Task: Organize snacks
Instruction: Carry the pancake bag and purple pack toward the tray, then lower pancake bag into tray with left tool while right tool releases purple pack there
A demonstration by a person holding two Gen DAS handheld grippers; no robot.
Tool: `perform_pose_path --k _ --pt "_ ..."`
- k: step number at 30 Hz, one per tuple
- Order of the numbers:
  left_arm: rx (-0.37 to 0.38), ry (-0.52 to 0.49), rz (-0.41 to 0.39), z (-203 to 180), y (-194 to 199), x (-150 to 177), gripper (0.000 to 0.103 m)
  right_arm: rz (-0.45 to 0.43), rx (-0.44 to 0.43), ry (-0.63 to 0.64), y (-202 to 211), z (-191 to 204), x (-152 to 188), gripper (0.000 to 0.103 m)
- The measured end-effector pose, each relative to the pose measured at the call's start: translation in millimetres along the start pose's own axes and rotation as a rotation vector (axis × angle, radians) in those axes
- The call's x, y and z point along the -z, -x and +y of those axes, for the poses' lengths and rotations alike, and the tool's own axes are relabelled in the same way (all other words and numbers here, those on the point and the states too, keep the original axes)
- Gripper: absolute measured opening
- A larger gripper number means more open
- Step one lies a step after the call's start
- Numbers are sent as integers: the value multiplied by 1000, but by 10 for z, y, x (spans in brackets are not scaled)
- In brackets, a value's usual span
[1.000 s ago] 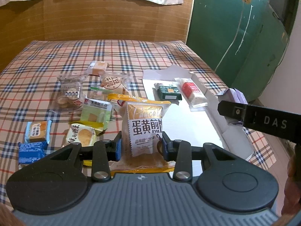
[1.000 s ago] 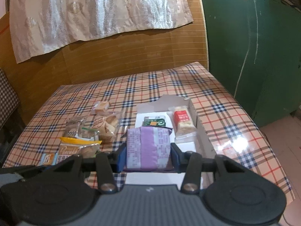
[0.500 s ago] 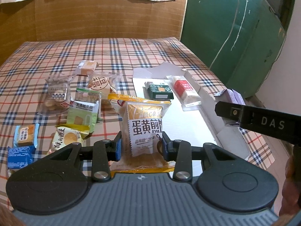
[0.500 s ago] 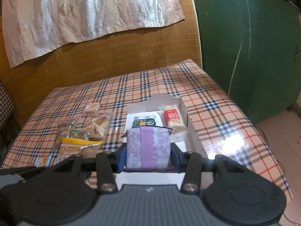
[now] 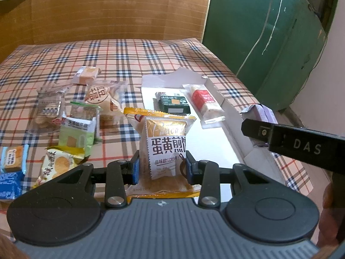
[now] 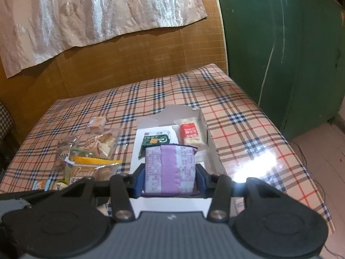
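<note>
Left gripper (image 5: 162,168) pinching pancake packet (image 5: 165,149), near white box (image 5: 217,149). Right gripper (image 6: 170,180) pinching purple packet (image 6: 170,169) above box. Likely light, soft, crushable; grip mid-body, gently.

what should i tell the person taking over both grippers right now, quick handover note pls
Left gripper: shut on the yellow pancake packet, held upright above the table.
Right gripper: shut on the purple packet, held over the near part of the white box.
Done: the green packet and the red-and-white packet already lie side by side in the box.
Left: set both held packets into the box, then bring over the loose snacks on the plaid cloth to the left of it, such as the light green packet, the blue packet and the small orange one.
</note>
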State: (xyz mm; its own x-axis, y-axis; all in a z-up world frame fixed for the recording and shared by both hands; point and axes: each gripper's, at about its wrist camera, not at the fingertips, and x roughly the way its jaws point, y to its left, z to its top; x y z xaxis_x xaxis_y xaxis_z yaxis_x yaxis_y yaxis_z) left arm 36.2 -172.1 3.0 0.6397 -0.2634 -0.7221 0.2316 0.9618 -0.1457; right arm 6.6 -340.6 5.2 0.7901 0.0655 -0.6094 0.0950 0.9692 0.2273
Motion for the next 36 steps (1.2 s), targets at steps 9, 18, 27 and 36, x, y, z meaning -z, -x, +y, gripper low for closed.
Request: perform_pose_path --k 9,18,27,36 --pt "19 -18 19 -160 -182 -57 46 17 15 -15 -162 -145 -70 46" --pt "22 -37 40 -294 -363 -110 46 30 19 -23 -330 -272 -179 46" --pt "14 -50 57 -355 -534 -158 46 57 9 -14 -532 -276 -234 46" --pt "24 -61 68 -394 -700 -210 46 64 10 -15 -638 -268 -275 46"
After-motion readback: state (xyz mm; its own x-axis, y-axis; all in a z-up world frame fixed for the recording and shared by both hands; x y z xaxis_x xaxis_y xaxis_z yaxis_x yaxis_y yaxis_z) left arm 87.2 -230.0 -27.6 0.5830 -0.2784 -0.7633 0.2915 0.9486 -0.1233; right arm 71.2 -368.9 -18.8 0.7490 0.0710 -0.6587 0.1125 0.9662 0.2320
